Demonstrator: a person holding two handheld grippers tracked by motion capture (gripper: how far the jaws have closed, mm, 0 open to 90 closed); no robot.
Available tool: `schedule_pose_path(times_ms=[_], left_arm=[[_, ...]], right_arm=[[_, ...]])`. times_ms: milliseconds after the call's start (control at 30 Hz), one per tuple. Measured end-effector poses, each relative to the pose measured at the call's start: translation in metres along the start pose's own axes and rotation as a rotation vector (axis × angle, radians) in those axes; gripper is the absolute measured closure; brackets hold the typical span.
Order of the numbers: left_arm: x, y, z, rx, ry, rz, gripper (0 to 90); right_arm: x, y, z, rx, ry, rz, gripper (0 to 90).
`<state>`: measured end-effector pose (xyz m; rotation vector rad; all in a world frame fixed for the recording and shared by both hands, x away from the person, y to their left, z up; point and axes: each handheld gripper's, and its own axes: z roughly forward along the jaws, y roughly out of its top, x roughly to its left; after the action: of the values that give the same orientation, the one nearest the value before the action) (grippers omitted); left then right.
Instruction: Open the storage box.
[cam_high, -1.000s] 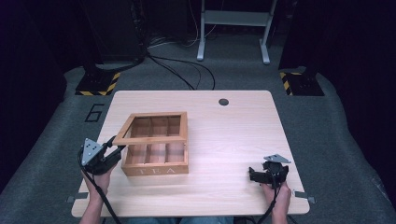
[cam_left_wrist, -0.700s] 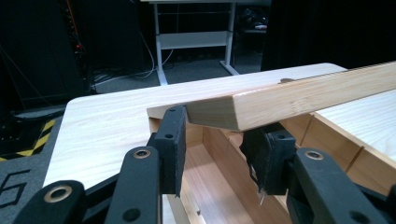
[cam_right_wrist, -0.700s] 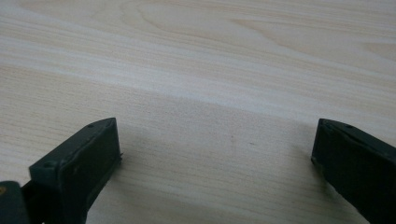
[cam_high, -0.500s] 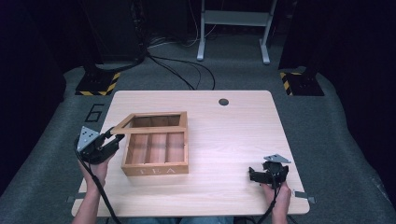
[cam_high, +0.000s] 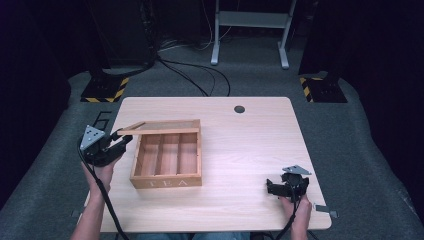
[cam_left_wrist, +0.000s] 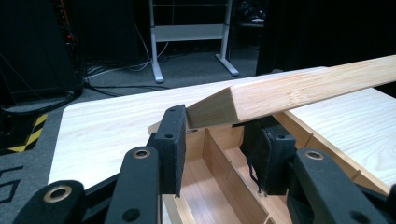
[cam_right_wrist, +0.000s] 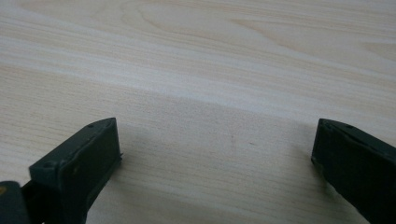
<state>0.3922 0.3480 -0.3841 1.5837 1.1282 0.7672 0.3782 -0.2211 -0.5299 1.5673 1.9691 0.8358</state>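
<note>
The left tool (cam_high: 119, 140) grasps the corner of the half-raised lid (cam_high: 160, 127) of the tea box (cam_high: 167, 181) near the counter's (cam_high: 250, 150) left edge, the right tool (cam_high: 274, 188) rests released, and the next move calls for swinging the lid fully open.

Pale wood tabletop (cam_high: 250, 150) with rounded corners, lit from above; a round dark grommet (cam_high: 239, 109) sits near its far edge at 12 o'clock. Grey carpet floor (cam_high: 350, 125) surrounds it, bearing a painted "6" (cam_high: 102, 120) at 10 o'clock. Two black bases with yellow-black hazard stripes (cam_high: 106, 89) (cam_high: 321, 89) stand at 10 and 2 o'clock. A grey metal frame (cam_high: 250, 30) stands at 12 o'clock, black cables (cam_high: 195, 75) trailing before it. Beyond, the room lies dark.
</note>
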Motion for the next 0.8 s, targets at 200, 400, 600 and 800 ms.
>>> schedule_pose_path(times_ms=[200,400,600,800], left_arm=[[0.005,0.011,0.004,0.013,-0.02,-0.009,59.2],[0.009,0.02,0.008,0.013,-0.023,-0.012,59.4],[0.011,0.029,0.011,0.015,-0.022,-0.007,59.9],[0.014,0.036,0.014,0.022,-0.028,-0.006,60.0]], right_arm=[[0.0,0.0,0.0,0.0,0.0,-0.002,0.7],[0.0,0.0,0.0,0.0,0.0,-0.002,0.7],[0.0,0.0,0.0,0.0,0.0,-0.002,0.8],[0.0,0.0,0.0,0.0,0.001,-0.002,0.7]])
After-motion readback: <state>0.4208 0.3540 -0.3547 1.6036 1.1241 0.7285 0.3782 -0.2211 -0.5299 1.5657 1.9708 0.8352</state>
